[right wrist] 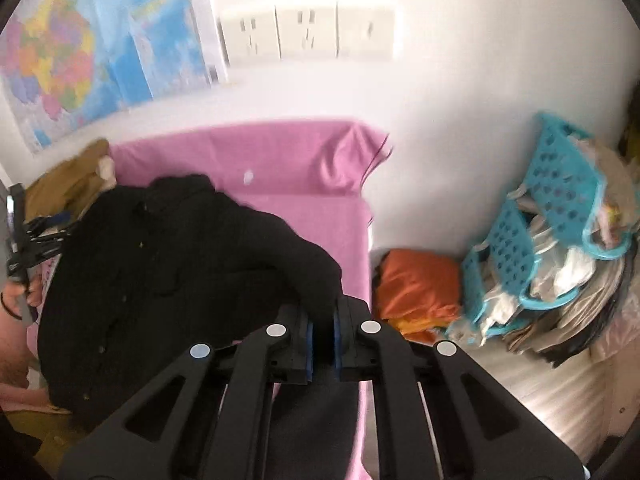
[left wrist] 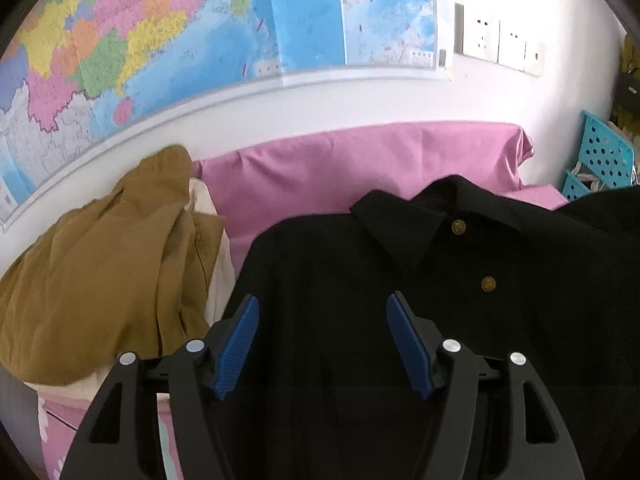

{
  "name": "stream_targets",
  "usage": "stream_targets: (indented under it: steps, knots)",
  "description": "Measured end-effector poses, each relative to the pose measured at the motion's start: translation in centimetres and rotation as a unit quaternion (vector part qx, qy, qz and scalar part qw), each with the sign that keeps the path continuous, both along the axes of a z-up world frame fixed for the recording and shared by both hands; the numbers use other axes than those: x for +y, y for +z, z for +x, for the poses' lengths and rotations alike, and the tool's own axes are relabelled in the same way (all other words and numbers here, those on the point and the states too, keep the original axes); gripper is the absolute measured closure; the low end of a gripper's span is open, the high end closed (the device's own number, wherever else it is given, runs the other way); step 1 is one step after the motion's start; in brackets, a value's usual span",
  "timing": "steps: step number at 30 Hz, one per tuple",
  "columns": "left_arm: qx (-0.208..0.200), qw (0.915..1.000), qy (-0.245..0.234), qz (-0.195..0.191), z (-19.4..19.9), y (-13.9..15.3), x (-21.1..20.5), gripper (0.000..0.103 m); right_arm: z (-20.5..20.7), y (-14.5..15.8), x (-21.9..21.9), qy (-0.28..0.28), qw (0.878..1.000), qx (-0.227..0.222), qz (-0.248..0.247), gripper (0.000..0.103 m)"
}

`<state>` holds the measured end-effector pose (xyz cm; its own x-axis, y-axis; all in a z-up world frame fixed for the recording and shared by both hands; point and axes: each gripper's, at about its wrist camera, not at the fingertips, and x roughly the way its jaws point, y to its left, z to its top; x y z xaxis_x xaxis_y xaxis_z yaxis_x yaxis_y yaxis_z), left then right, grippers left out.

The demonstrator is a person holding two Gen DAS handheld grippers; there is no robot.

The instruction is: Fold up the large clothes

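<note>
Two grippers work a black coat [left wrist: 360,280] spread collar-up on the pink sheet [left wrist: 320,168]. Right gripper [right wrist: 324,332] pinches the coat's sleeve [right wrist: 304,264]; left gripper [left wrist: 322,340] hovers spread wide above the chest, holding nothing. Step in hand: sleeve fold (apparently early). Next, carry the sleeve inward across the buttoned front.

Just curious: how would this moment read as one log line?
left gripper: open over black jacket | right gripper: shut on jacket sleeve | fold: unfinished
</note>
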<state>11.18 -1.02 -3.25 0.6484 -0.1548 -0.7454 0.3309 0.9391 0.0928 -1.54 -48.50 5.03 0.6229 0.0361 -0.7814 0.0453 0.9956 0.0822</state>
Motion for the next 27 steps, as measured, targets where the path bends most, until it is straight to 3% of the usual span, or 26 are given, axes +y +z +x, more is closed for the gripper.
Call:
stream_targets:
  steps: [3, 6, 7, 8, 12, 15, 17, 20, 22, 23, 24, 25, 26, 27]
  knots:
    - [0.012, 0.9998, -0.006, 0.012, -0.4, -0.7, 0.6, 0.038, 1.8, -5.4, -1.2, -0.012, 0.998, 0.065, 0.006, 0.089]
    - [0.014, 0.9994, -0.015, 0.029, -0.7, -1.1, 1.2, 0.038, 1.4, -9.8, -3.3, -0.04, 0.992, 0.115, 0.028, 0.054]
    - [0.013, 0.9992, -0.017, 0.032, -0.7, -1.2, 1.2, 0.038, 1.0, -10.7, -4.0, -0.048, 0.99, 0.123, 0.044, 0.035]
    - [0.011, 0.9991, -0.024, 0.033, -0.8, -1.1, 1.2, 0.038, 0.5, -11.2, -4.6, -0.056, 0.989, 0.126, 0.06, 0.03]
    - [-0.006, 0.998, -0.056, 0.029, -1.0, -0.3, -0.4, 0.032, -1.6, -8.6, -5.5, -0.074, 0.993, 0.056, 0.073, 0.018]
    - [-0.019, 0.996, -0.082, 0.028, -1.1, 0.0, -2.8, 0.031, -0.8, -5.9, -4.1, -0.035, 0.996, -0.003, 0.079, 0.017]
    - [-0.018, 0.9949, -0.097, 0.019, -1.1, -0.1, -4.5, 0.031, 1.4, -5.4, -1.9, 0.01, 0.998, -0.016, 0.068, 0.012]
    - [-0.01, 0.9937, -0.112, 0.006, -1.3, -0.3, -6.8, 0.031, 6.0, -7.2, 0.4, 0.047, 0.998, 0.005, 0.05, 0.014]
    - [-0.003, 0.9928, -0.12, 0.002, -1.6, -0.7, -8.1, 0.031, 9.5, -9.5, 1.4, 0.067, 0.994, 0.039, 0.073, 0.015]
    - [0.0, 0.9924, -0.123, 0.001, -1.7, -0.9, -8.5, 0.031, 10.6, -10.3, 2.1, 0.08, 0.992, 0.055, 0.078, 0.022]
    - [0.003, 0.9921, -0.126, 0.0, -1.8, -1.1, -8.7, 0.03, 11.4, -11.0, 2.5, 0.088, 0.991, 0.064, 0.076, 0.032]
    - [0.006, 0.9917, -0.128, 0.0, -1.8, -1.3, -8.9, 0.03, 12.2, -11.8, 3.0, 0.099, 0.989, 0.079, 0.078, 0.066]
    - [0.008, 0.9915, -0.13, 0.0, -1.9, -1.5, -9.1, 0.03, 12.5, -12.4, 3.2, 0.107, 0.987, 0.09, 0.082, 0.095]
    - [0.009, 0.9912, -0.132, 0.002, -2.0, -1.7, -9.2, 0.03, 12.8, -12.5, 3.2, 0.106, 0.986, 0.094, 0.083, 0.094]
